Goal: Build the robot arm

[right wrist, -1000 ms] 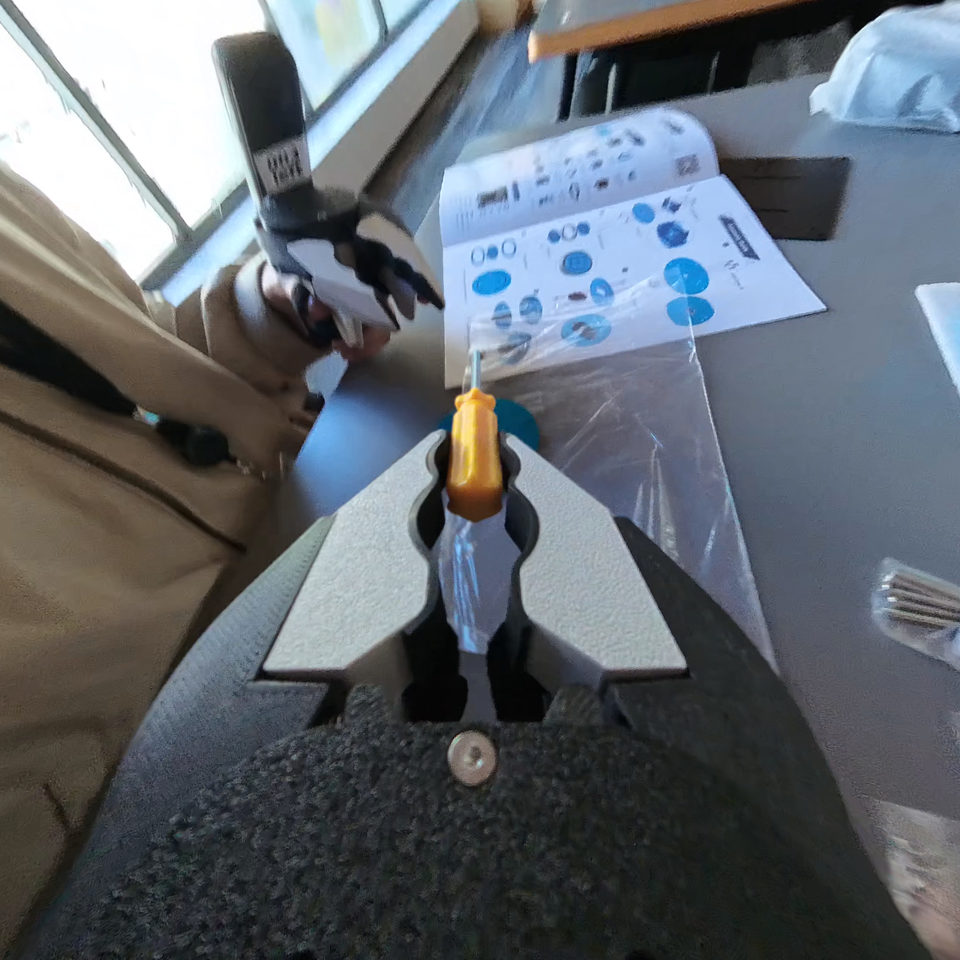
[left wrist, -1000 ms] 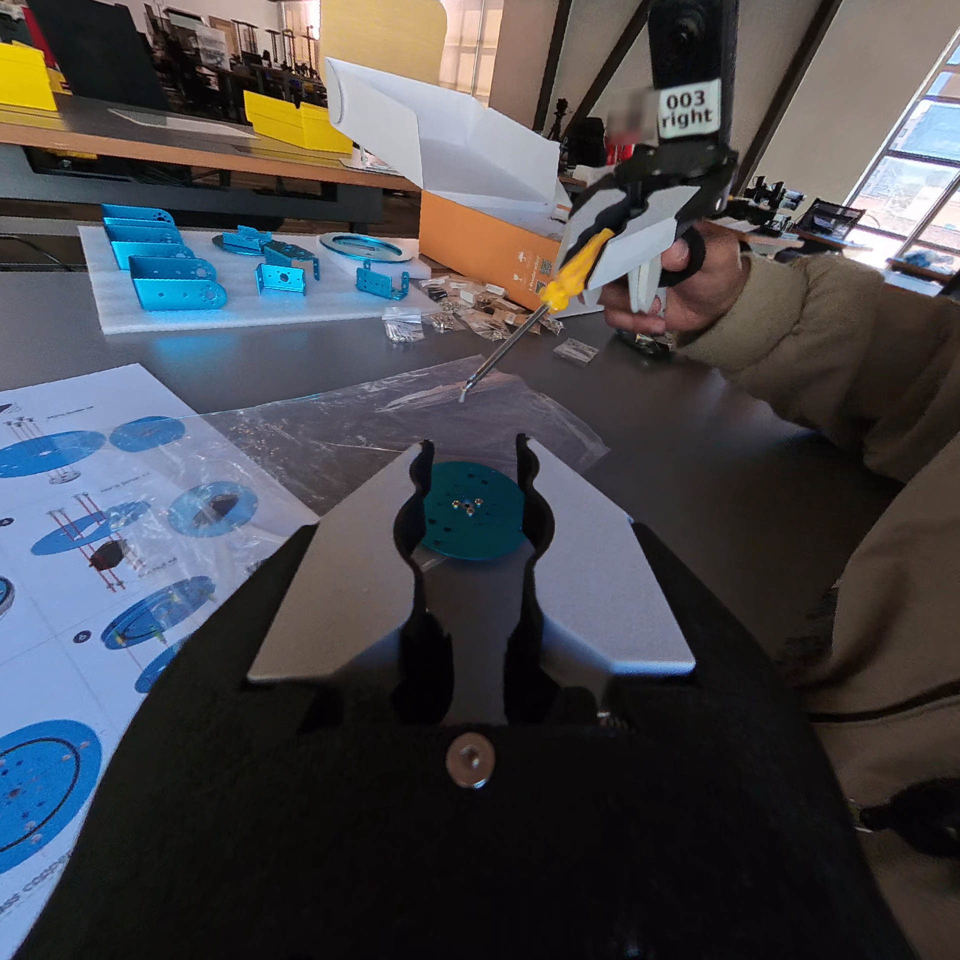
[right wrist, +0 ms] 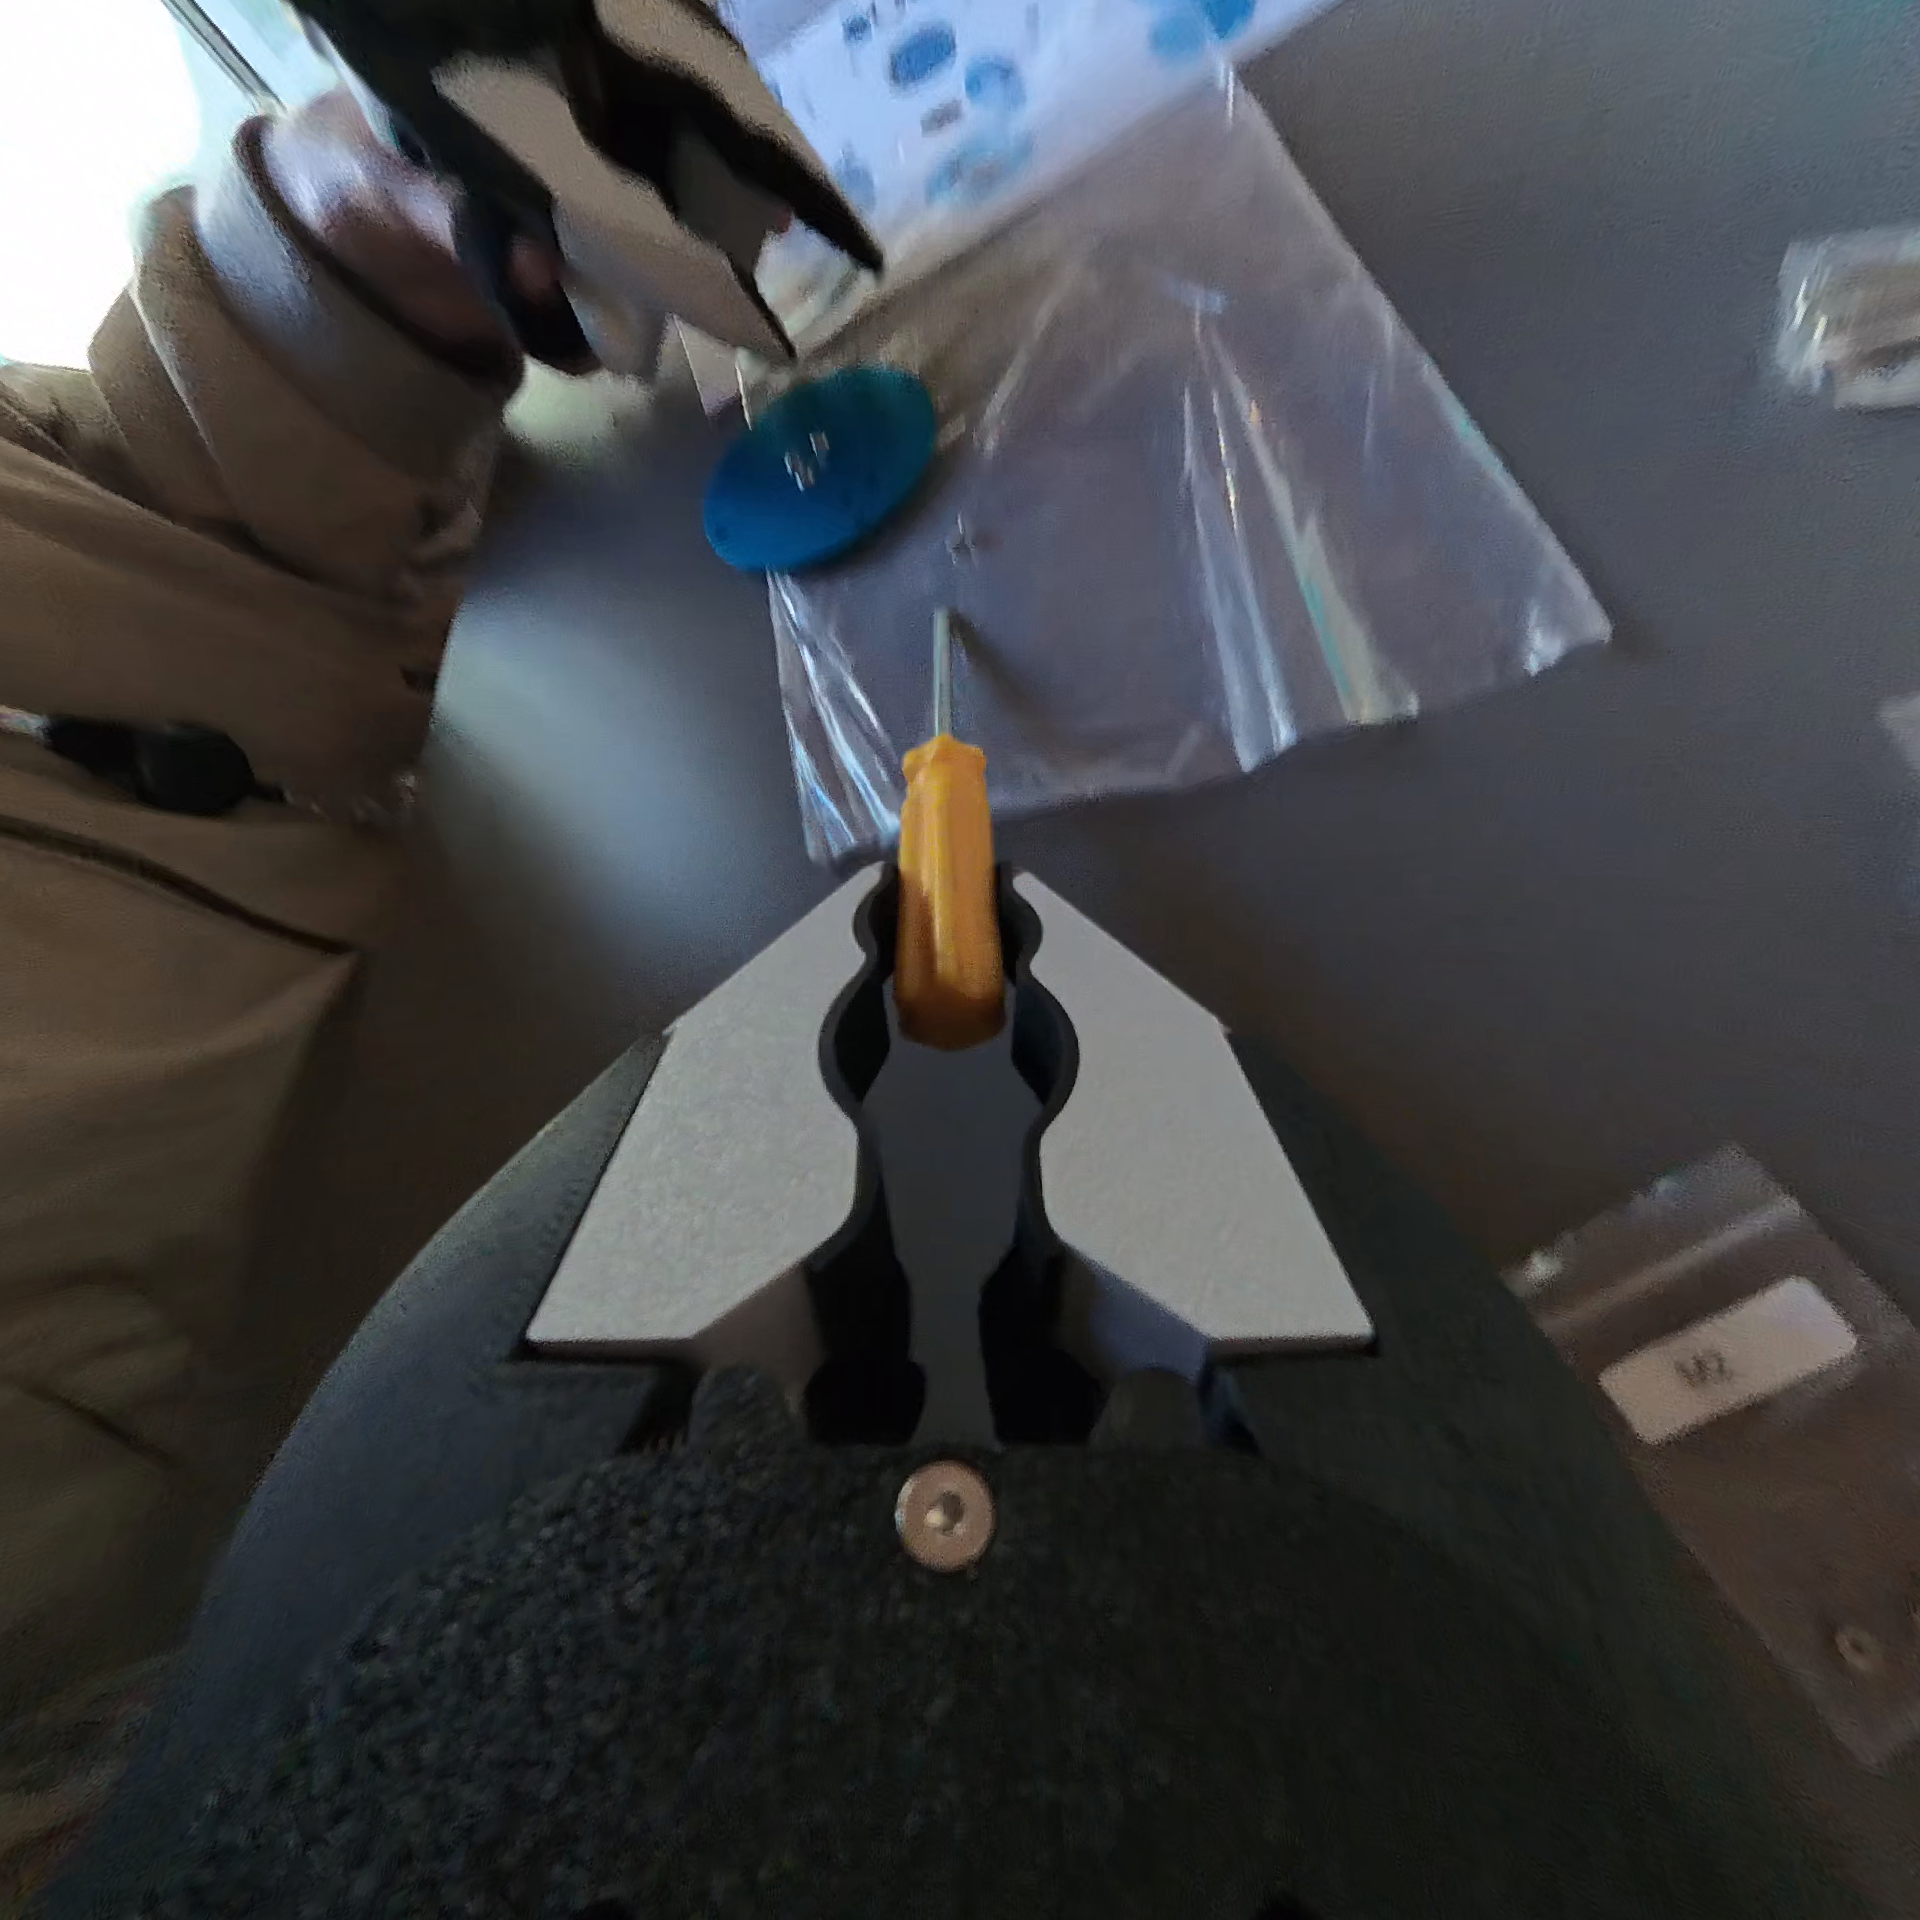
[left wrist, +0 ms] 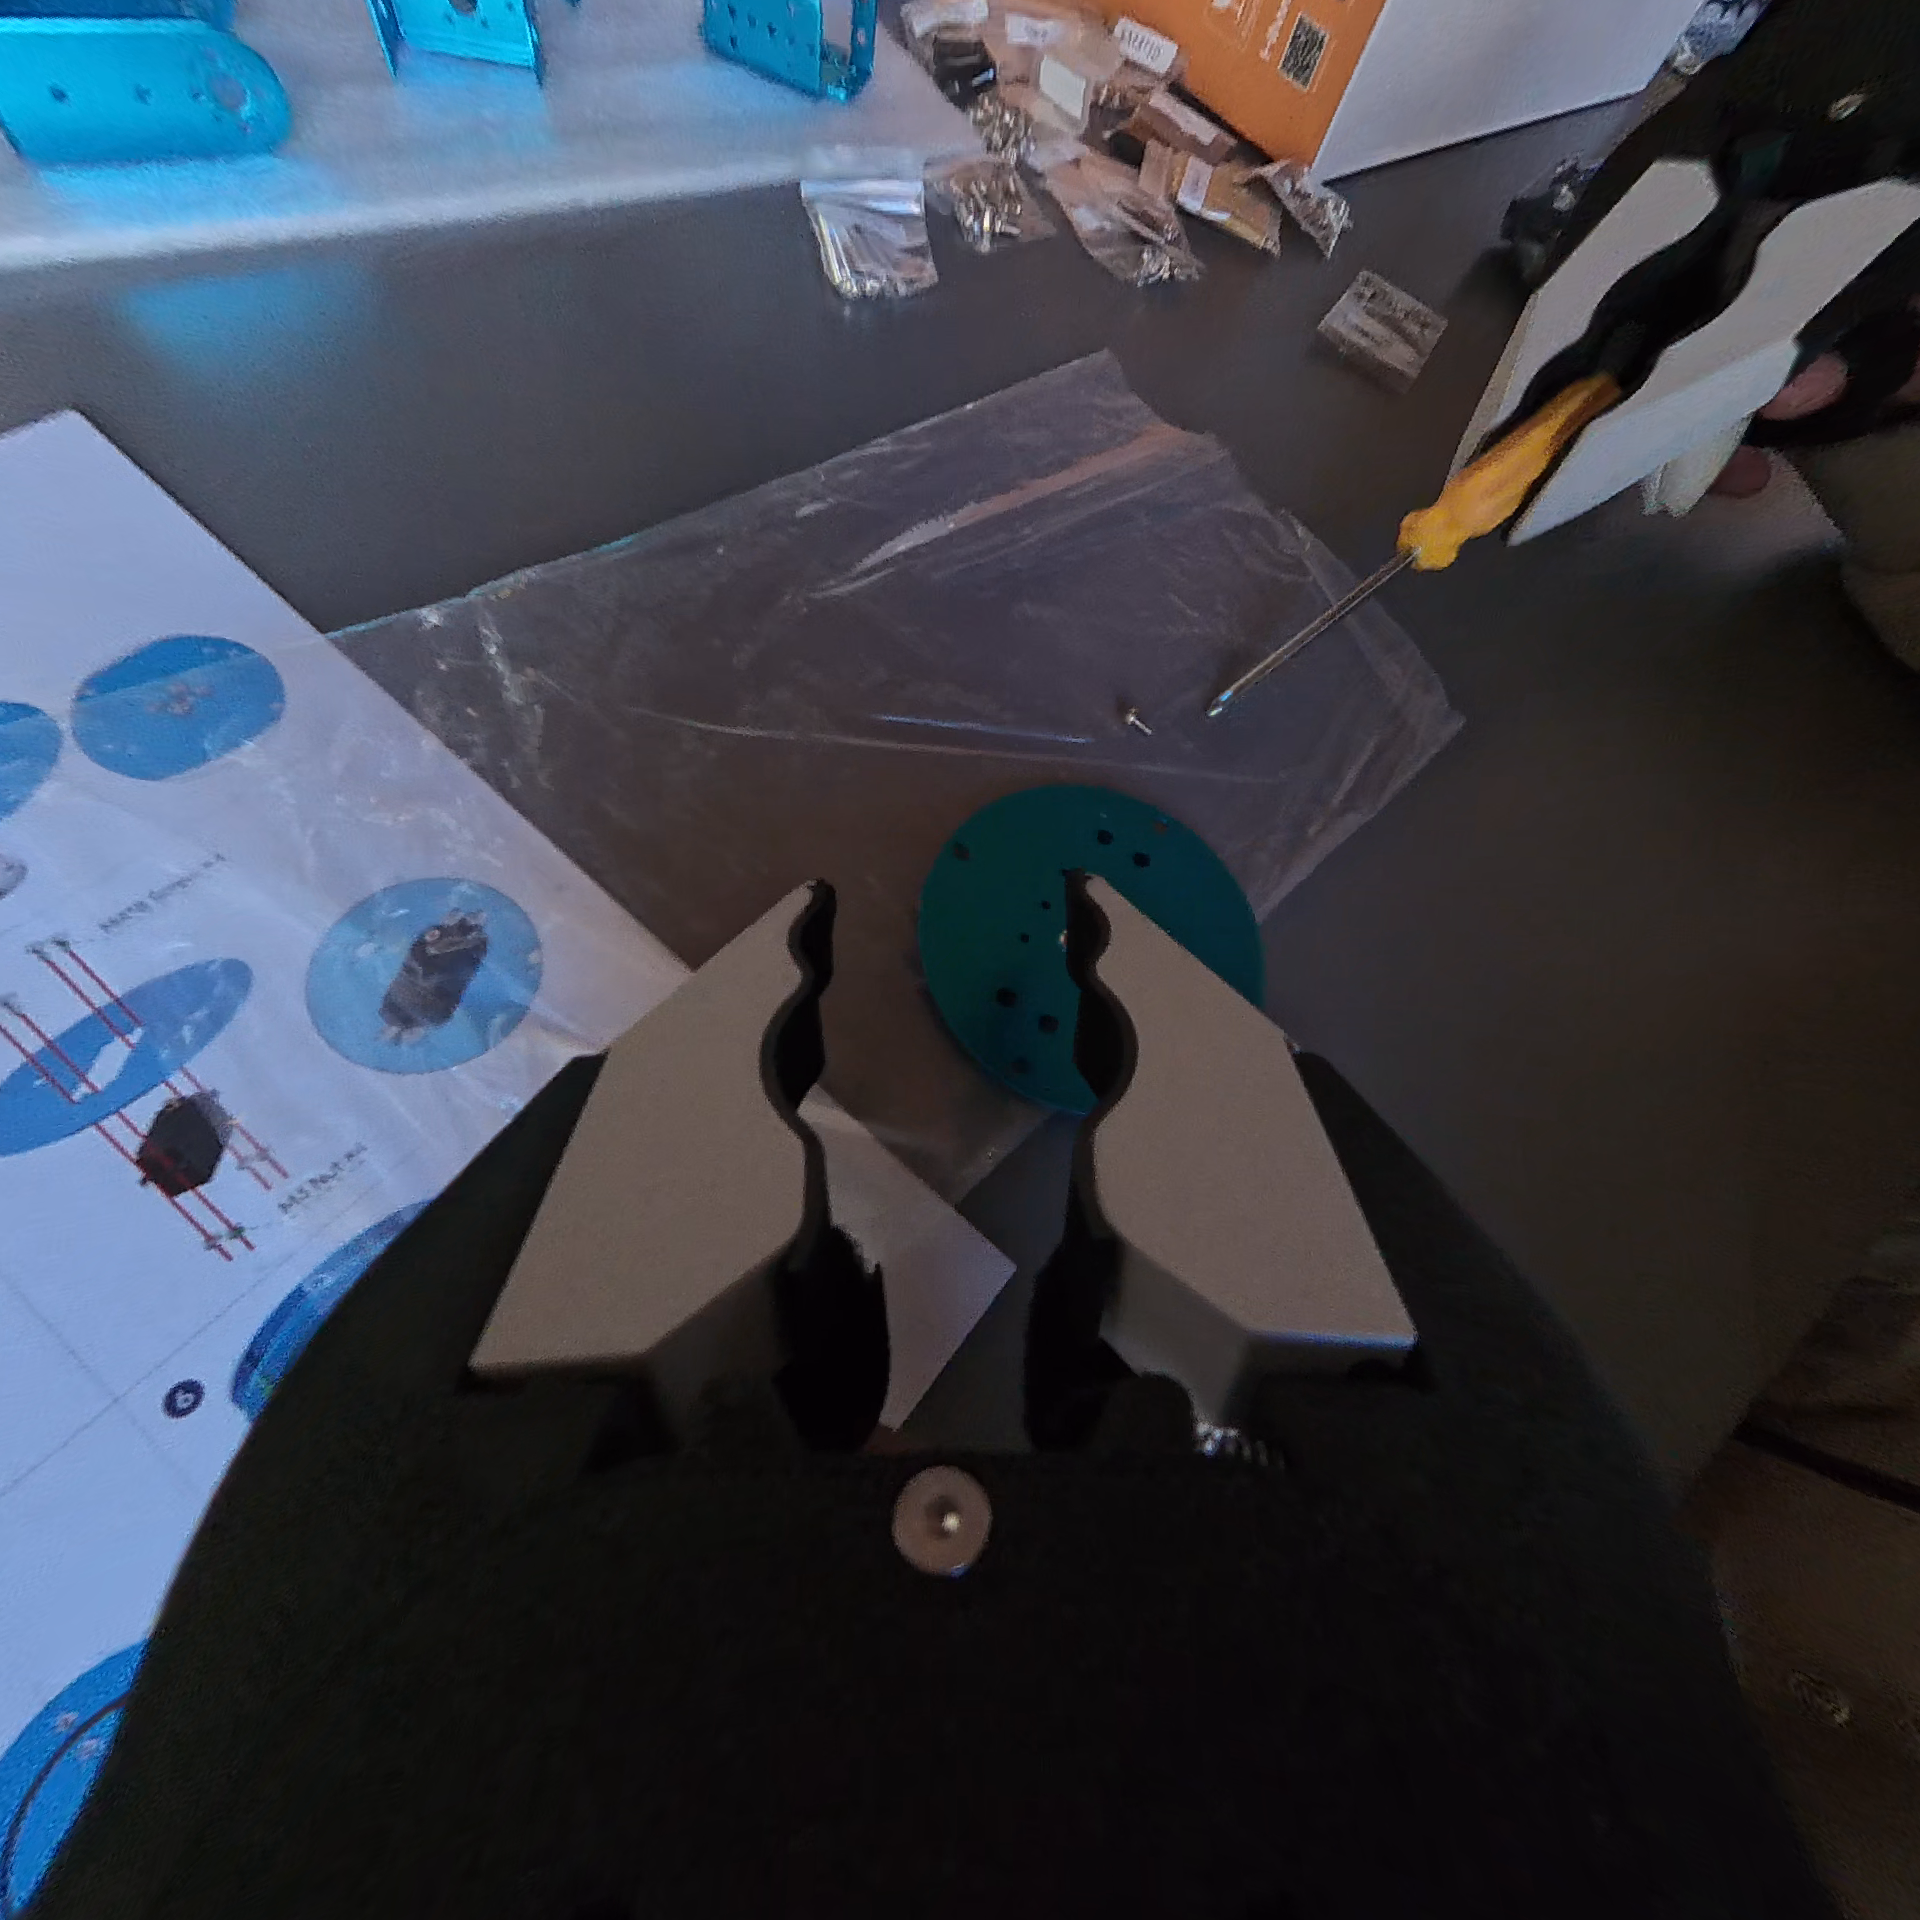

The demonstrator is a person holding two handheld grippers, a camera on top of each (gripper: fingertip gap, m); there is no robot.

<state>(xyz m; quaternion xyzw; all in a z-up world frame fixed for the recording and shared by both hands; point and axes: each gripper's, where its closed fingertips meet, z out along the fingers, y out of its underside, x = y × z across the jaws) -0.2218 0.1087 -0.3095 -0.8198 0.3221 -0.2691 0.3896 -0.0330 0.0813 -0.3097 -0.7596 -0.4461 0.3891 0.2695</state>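
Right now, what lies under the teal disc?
The teal perforated disc rests partly on the clear plastic bag, partly on grey table. The left gripper hides its near edge.

Left tongs (left wrist: 945, 899) now stand with jaws apart and shifted toward the instruction sheet (left wrist: 239, 935); the teal disc (left wrist: 997, 935), earlier framed between both fingers, now lies beside and partly under the finger farther from the sheet. The left wrist view tips downward, so the room beyond the bench (left wrist: 1558, 935) leaves the frame. A small screw (left wrist: 1135, 719) now shows on the clear plastic bag (left wrist: 935, 623), beyond the disc. Right tongs (left wrist: 1621, 379) hold the yellow-handled screwdriver (left wrist: 1496, 478) lower and farther from the sheet; its tip now sits just beside the screw, near the bag's far edge.
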